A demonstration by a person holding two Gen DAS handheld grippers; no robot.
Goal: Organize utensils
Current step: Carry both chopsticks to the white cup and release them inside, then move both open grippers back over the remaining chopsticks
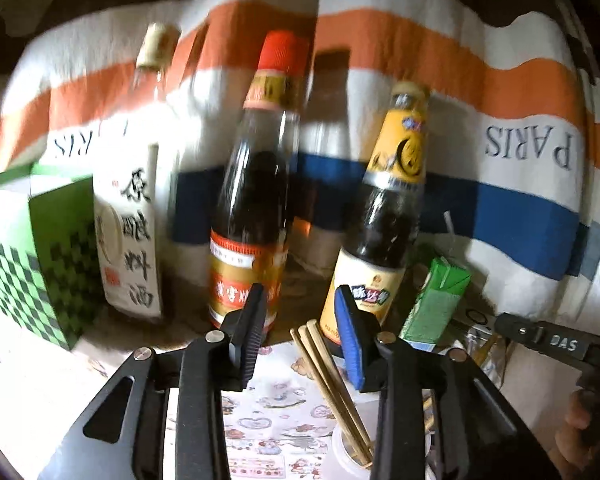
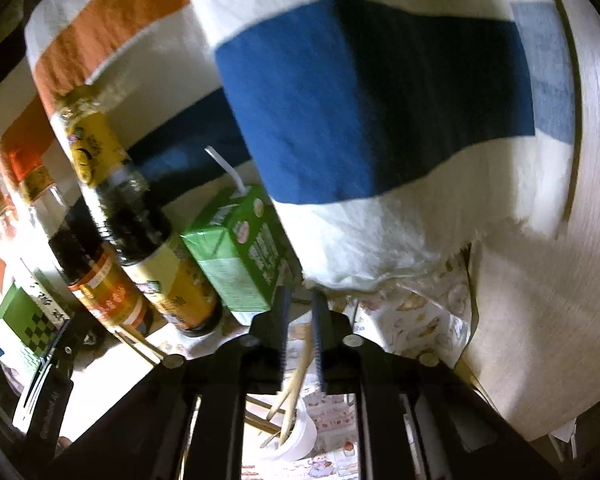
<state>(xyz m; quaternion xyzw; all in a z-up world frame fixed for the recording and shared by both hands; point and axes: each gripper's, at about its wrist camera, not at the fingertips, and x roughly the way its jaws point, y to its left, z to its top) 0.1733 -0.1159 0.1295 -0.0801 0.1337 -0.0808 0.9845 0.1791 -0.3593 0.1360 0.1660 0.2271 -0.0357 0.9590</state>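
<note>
In the left wrist view my left gripper (image 1: 300, 304) is open, its fingers apart above the patterned tablecloth (image 1: 268, 432). Several wooden chopsticks (image 1: 332, 384) lean in a white cup (image 1: 346, 452) just below its right finger, untouched. In the right wrist view my right gripper (image 2: 301, 312) is shut on a wooden chopstick (image 2: 298, 384), whose lower end reaches into the white cup (image 2: 300, 440) with other chopsticks.
Sauce bottles (image 1: 256, 208) (image 1: 384, 216), a white liquor bottle (image 1: 132, 208), a green juice carton (image 1: 436, 300) and a green checkered box (image 1: 28, 252) stand behind. A striped towel (image 2: 360, 100) hangs at the back. The other gripper (image 1: 548, 340) shows at right.
</note>
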